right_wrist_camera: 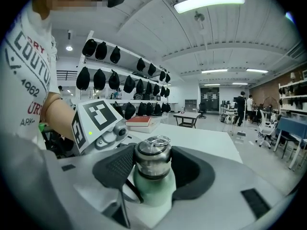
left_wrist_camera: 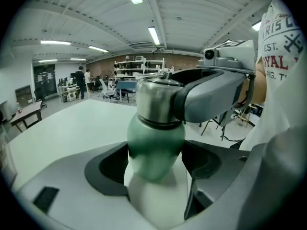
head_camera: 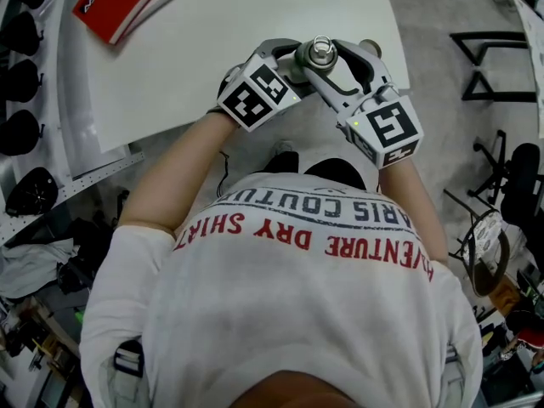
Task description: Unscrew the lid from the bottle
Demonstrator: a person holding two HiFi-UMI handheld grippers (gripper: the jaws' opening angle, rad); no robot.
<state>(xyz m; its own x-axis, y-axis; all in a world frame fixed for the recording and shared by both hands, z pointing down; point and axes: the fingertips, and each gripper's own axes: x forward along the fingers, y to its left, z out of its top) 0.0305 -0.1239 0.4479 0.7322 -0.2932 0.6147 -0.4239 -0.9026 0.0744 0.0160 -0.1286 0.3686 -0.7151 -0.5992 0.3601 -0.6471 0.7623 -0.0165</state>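
Once you looked along the left tool (left_wrist_camera: 156, 153), it was pretty clear: its two dark pads were pinched onto the pale green body of the bottle (left_wrist_camera: 156, 133), one on each side, just below the steel part. The bottle stood roughly upright, held out in front of the person's chest, right around the near edge of the white table (head_camera: 255, 24). Couldn't tell from any view whether its base touched anything. The right tool (right_wrist_camera: 152, 169) sat on the other side and higher up, with its jaws clamped on the shiny metal lid (head_camera: 321, 52), which had a little ring lying on top. The lid was seated on the bottle's neck. In the head view the two tools met in a V over the bottle, marker cubes facing up, bare forearms behind them. Off at the far left corner of the table lay a red book (head_camera: 119, 2), well apart from everything else. The person wore a white shirt with red and dark lettering.
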